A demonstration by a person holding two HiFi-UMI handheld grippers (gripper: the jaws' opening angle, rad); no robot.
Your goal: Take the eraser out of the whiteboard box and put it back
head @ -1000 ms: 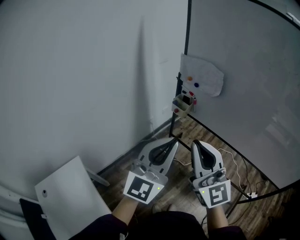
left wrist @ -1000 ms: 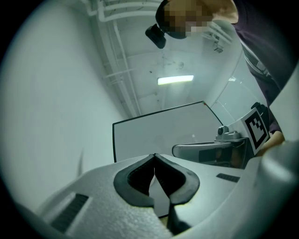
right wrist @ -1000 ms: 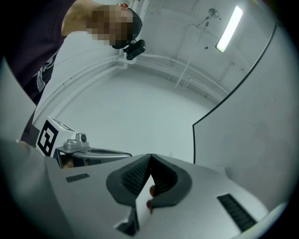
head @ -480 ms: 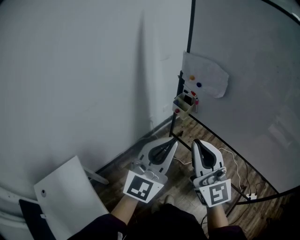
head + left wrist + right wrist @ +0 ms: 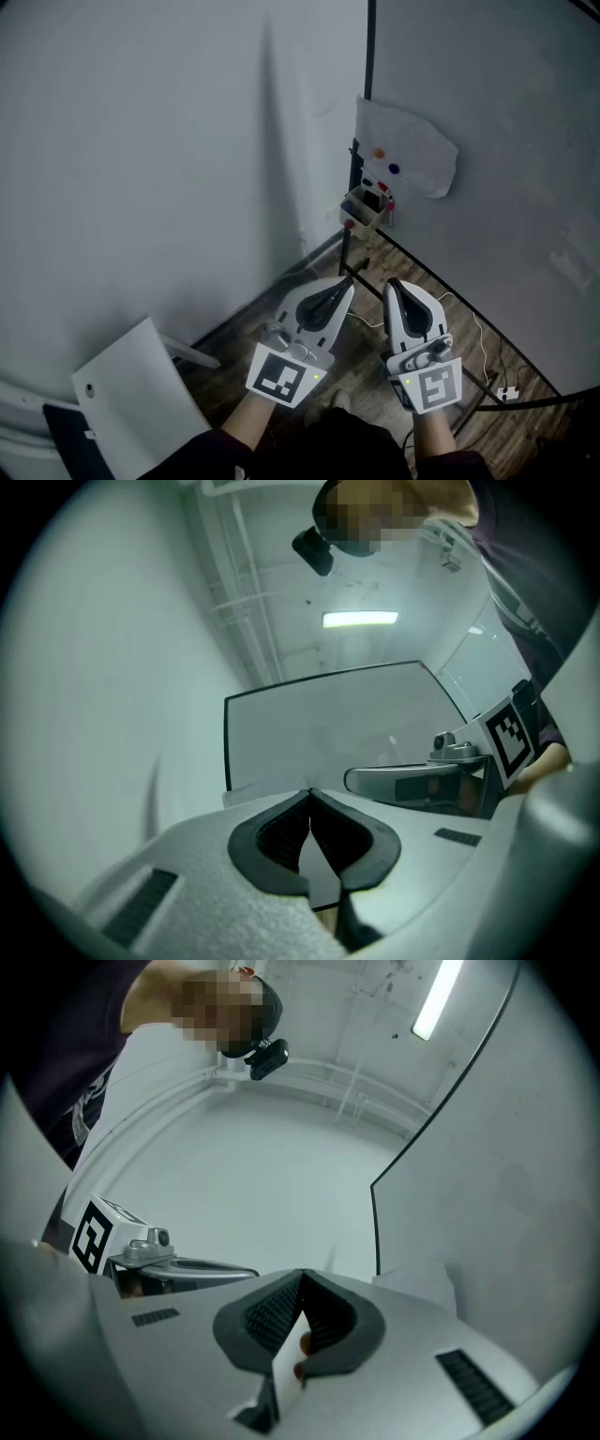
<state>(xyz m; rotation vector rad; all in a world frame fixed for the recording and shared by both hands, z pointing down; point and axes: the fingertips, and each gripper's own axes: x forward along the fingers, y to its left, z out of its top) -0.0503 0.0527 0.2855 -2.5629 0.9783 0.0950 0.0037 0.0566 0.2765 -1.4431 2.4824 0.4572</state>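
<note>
Head cam was head-mounted and looked forward and steeply down; left gripper and right gripper sat close below it, wall and whiteboard further out. Each gripper cam rode its own gripper, sighted along the jaws and tilted up toward the ceiling; the jaws filled the lower frame. All three views shared the whiteboard's black edge and white sheet; each gripper cam also caught the other gripper and the person.

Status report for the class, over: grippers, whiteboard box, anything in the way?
Left gripper, right gripper: jaws shut, empty. Whiteboard box at lower corner of whiteboard, untouched. Nothing in the way.
</note>
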